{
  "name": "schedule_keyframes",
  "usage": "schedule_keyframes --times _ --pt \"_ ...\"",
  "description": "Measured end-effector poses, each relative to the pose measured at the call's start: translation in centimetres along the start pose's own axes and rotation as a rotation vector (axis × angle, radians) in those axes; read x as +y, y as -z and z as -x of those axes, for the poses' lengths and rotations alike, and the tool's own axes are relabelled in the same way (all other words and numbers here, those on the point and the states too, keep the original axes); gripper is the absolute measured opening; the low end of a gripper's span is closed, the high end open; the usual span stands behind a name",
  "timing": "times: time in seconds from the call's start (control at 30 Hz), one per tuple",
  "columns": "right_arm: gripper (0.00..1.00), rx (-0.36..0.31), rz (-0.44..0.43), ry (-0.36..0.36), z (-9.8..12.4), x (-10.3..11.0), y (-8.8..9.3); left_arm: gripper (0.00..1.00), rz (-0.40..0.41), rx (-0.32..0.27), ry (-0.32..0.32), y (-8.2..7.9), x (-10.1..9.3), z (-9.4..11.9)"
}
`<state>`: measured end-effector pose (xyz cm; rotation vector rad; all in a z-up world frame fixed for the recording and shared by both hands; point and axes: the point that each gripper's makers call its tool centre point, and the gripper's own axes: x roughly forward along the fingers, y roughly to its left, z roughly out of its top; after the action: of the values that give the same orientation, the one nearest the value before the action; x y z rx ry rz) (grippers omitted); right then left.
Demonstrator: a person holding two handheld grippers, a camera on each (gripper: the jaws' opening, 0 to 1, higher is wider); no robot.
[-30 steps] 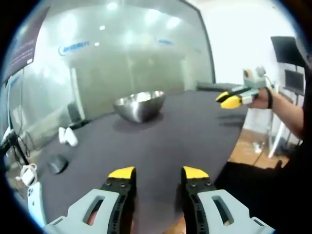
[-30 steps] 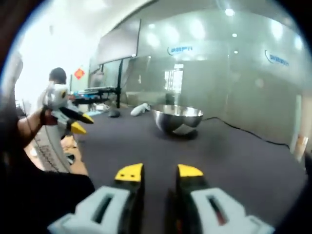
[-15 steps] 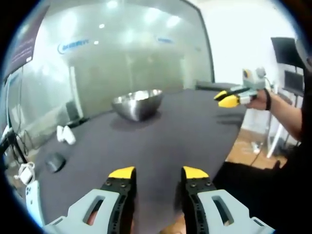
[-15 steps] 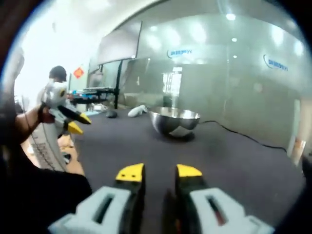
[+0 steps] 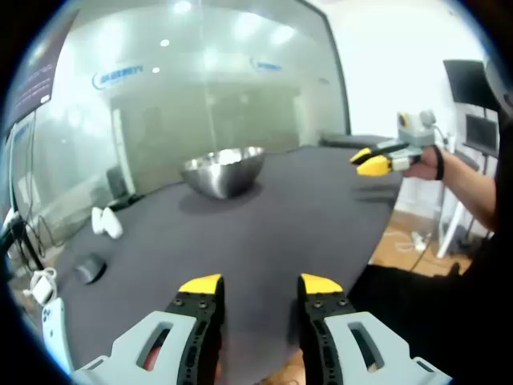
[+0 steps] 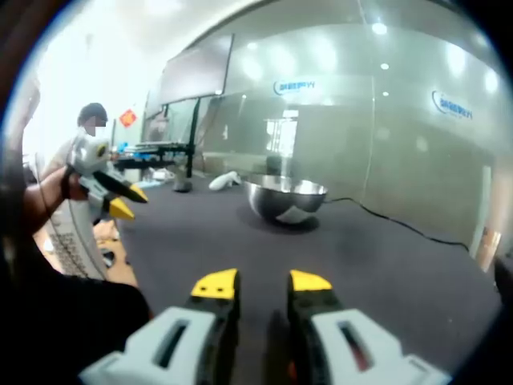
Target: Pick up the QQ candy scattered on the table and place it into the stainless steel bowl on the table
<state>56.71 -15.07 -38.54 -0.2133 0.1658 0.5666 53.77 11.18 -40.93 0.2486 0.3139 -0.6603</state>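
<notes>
Stainless steel round bowl [image 5: 222, 171] straight ahead on black tabletop [image 5: 264, 224], well apart from left gripper [image 5: 260, 285] and right gripper [image 6: 260, 282]; both released, empty. No candy discernible.

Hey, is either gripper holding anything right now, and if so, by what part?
Nothing is held. The left gripper and right gripper both have open, empty jaws above the dark table, short of the stainless steel bowl.

Dark table [image 5: 304, 216] bearing a stainless steel bowl [image 5: 222, 171], white object [image 5: 105, 222] and dark mouse-like object [image 5: 89, 268].
</notes>
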Motion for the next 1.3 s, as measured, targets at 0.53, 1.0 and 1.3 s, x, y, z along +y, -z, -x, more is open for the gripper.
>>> schedule_keyframes --times 0.53,1.0,1.3 --pt "0.22 0.020 0.001 0.013 0.0 0.0 0.9 0.38 0.010 0.004 -0.010 0.5 0.3 0.3" --pt "0.20 0.007 -0.005 0.049 -0.2 -0.4 1.3 0.38 -0.008 0.050 0.003 1.5 -0.1 0.1" --pt "0.19 0.012 -0.003 0.030 -0.4 0.1 1.2 0.38 -0.030 0.073 0.033 1.7 -1.0 0.2"
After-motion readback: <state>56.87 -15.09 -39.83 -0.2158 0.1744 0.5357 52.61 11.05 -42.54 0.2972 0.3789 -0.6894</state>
